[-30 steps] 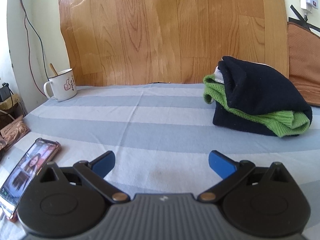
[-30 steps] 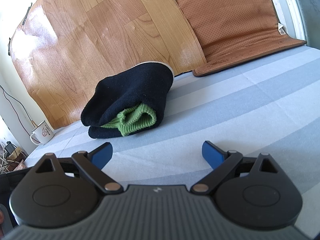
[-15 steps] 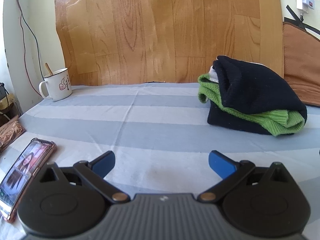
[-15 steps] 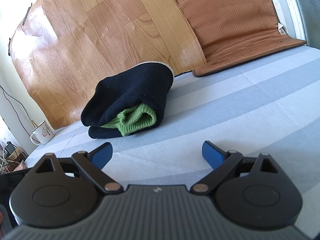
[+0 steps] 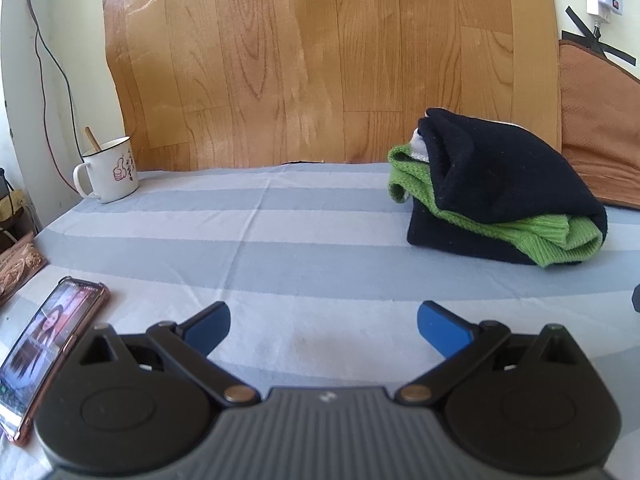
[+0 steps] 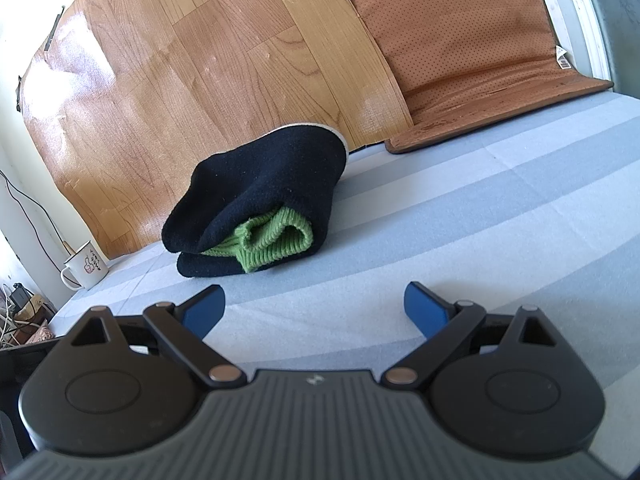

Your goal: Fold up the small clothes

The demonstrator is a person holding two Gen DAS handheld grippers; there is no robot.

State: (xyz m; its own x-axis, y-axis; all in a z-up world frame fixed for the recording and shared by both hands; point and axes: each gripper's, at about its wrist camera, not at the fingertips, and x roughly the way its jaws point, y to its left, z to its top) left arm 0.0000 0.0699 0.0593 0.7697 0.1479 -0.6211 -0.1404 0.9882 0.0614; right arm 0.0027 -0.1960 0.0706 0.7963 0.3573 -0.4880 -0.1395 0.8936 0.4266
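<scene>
A folded dark navy garment (image 5: 508,176) with a green knit garment (image 5: 560,236) sandwiched in its fold lies on the striped blue-and-white cloth (image 5: 304,240), at the right of the left wrist view. In the right wrist view the same navy bundle (image 6: 272,184) sits centre-left, its green knit cuff (image 6: 276,244) facing me. My left gripper (image 5: 323,326) is open above the cloth, well short and left of the bundle. My right gripper (image 6: 314,310) is open too, nothing between its blue fingertips, just in front of the bundle.
A white enamel mug (image 5: 108,172) with a stick in it stands at the far left. A phone (image 5: 48,356) with a lit screen lies near the left edge. A brown perforated mat (image 6: 476,52) leans on the wall at the right, beside a wood-pattern sheet (image 5: 320,60).
The left wrist view has shifted slightly, so the bundle and mug appear a little further left and away. The right gripper has not moved. Both stay open.
</scene>
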